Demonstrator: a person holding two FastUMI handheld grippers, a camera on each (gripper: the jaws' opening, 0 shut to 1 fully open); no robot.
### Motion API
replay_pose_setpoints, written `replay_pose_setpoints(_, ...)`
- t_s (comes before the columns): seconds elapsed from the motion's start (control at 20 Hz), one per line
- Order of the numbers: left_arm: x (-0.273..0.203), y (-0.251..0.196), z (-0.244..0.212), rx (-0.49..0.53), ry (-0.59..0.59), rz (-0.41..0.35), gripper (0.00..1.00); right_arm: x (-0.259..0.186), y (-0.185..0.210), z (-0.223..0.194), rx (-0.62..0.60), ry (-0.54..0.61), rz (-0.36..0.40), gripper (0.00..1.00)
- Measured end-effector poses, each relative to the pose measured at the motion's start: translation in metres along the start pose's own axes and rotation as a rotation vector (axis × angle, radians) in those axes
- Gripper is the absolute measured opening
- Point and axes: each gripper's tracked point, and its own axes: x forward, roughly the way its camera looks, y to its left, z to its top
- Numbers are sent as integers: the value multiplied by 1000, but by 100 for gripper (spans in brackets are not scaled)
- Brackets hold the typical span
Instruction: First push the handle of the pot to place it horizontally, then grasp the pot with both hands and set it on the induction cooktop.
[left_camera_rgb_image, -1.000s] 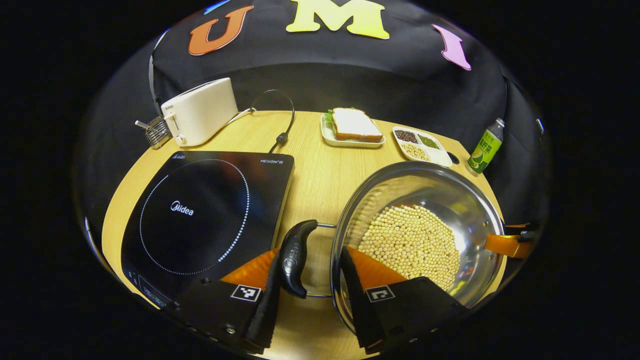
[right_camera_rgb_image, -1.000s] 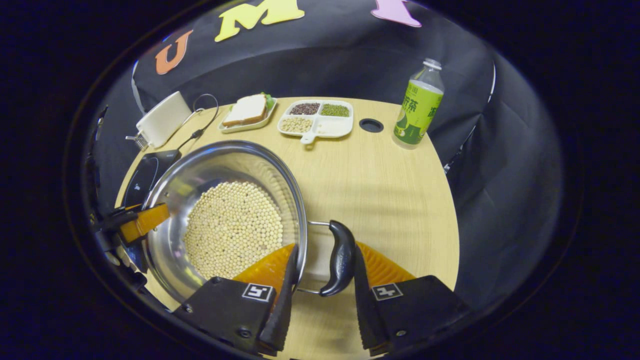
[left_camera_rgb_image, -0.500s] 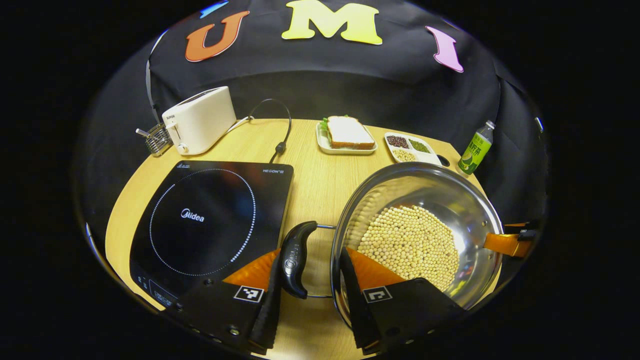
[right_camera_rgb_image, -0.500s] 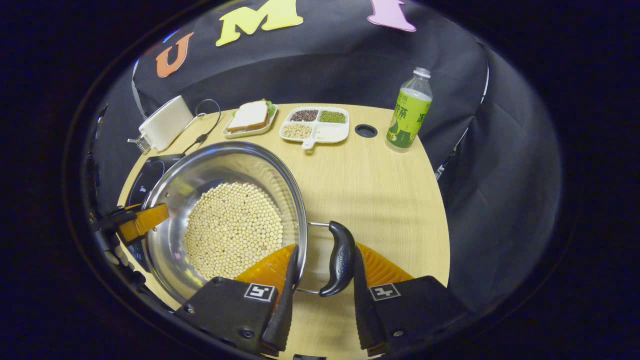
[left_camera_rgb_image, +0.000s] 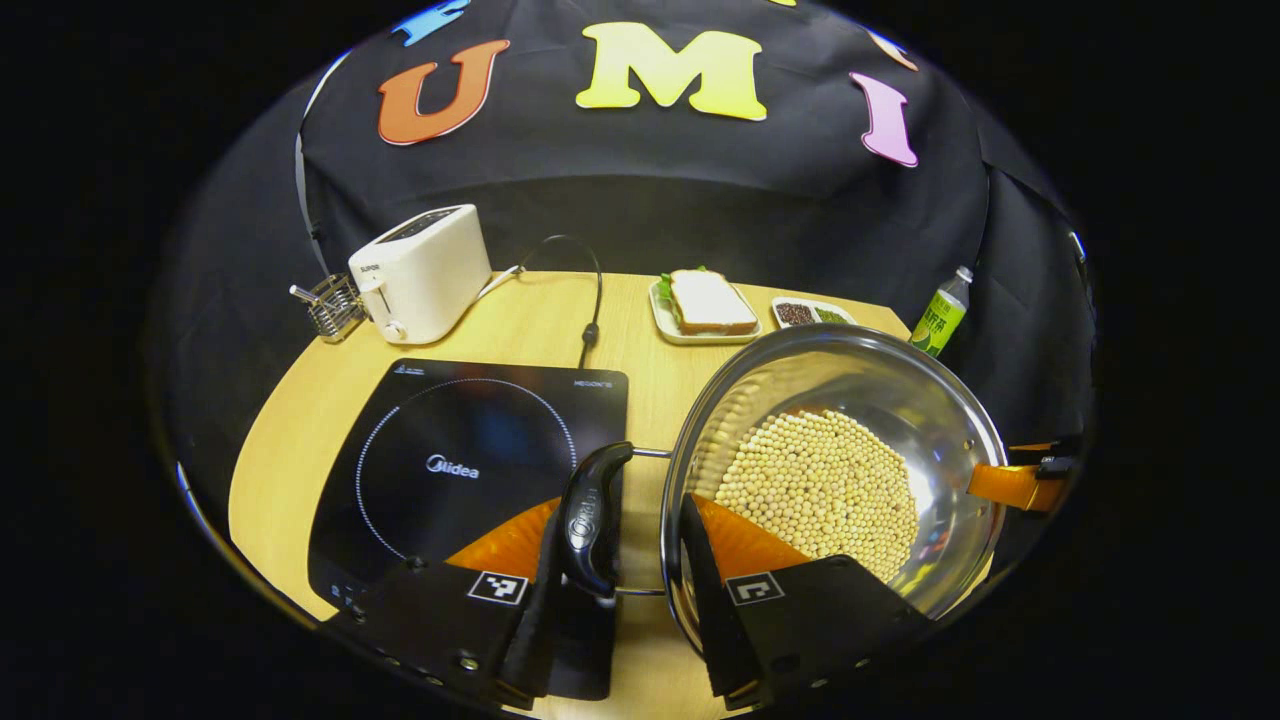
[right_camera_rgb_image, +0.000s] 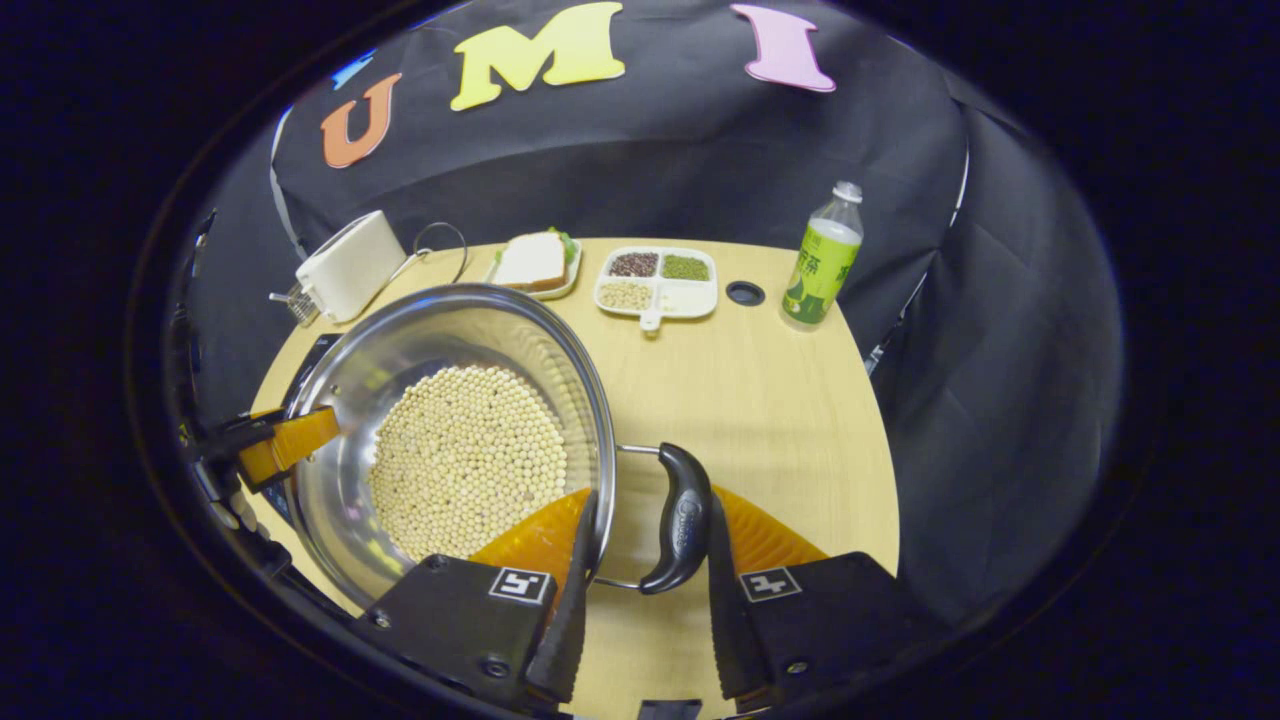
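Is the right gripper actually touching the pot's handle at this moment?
Touching. In the right gripper view, the right gripper straddles the pot's black handle; its outer finger presses against the handle's side with no gap visible.

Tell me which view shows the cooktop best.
The left gripper view: the cooktop lies nearly whole left of the pot, its ring plain. In the right gripper view just a dark sliver peeks from behind the pot's far rim.
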Motion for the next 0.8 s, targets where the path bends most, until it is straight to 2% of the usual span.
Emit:
replay_pose_setpoints(0.45, -21, 80, 14, -17, -27, 26, 57, -12, 86, 14, -18, -28, 23, 53)
replay_pose_setpoints(0.8, -24, 150, 19, -10, -20, 49, 57, -3, 159, 14, -13, -18, 43, 53)
